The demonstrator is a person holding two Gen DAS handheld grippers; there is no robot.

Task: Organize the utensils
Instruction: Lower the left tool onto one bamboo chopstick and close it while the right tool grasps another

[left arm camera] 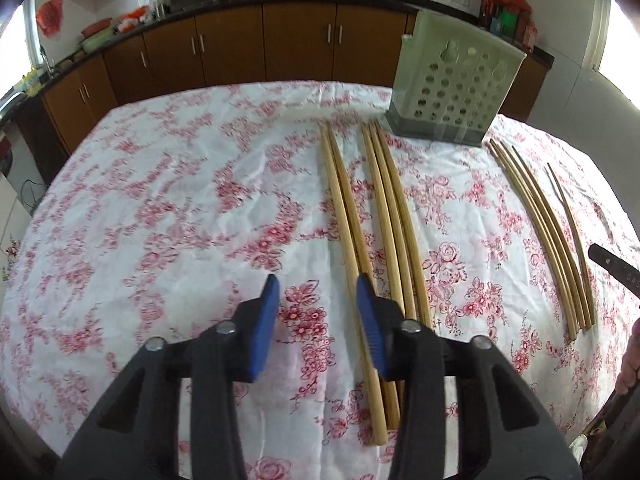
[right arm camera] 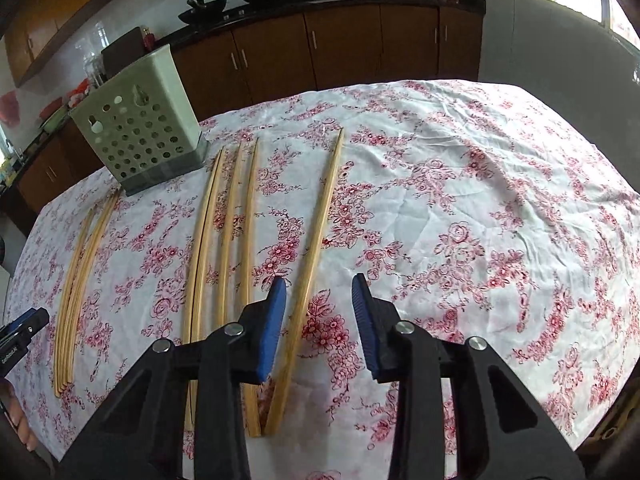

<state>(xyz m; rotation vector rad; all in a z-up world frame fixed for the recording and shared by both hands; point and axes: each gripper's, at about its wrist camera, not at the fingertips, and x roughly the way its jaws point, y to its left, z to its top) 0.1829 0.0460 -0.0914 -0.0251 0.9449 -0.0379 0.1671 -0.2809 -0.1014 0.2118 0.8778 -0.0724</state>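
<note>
— Well, what is shown from the left wrist?

— The left gripper (left arm camera: 318, 290) is seen above a flowered tablecloth (left arm camera: 160, 208), its blue-padded jaws spread wide and nothing held between them. Just right of it, a cluster of bamboo chopsticks (left arm camera: 384, 208) is laid lengthwise on the cloth, partly hidden under the right-hand finger (left arm camera: 370, 320). Further right, a second bundle of chopsticks (left arm camera: 548, 232) is laid, with one thinner stick just beside it. A pale green perforated utensil holder (left arm camera: 456, 84) is stood upright at the far side of the table, between the far ends of the two groups.

— And from the right wrist?

— The right gripper (right arm camera: 320, 292) is likewise seen with jaws wide and empty. A single chopstick (right arm camera: 316, 248) is laid on the cloth, its near part lying between the fingers in this view; whether it is touched cannot be told. To its left, the spread group of chopsticks (right arm camera: 228, 232) is seen, and well beyond that the tight bundle (right arm camera: 78, 280) near the table edge. The holder (right arm camera: 140, 128) is placed at the far left, and the other gripper's tip is glimpsed at the left border.
</note>
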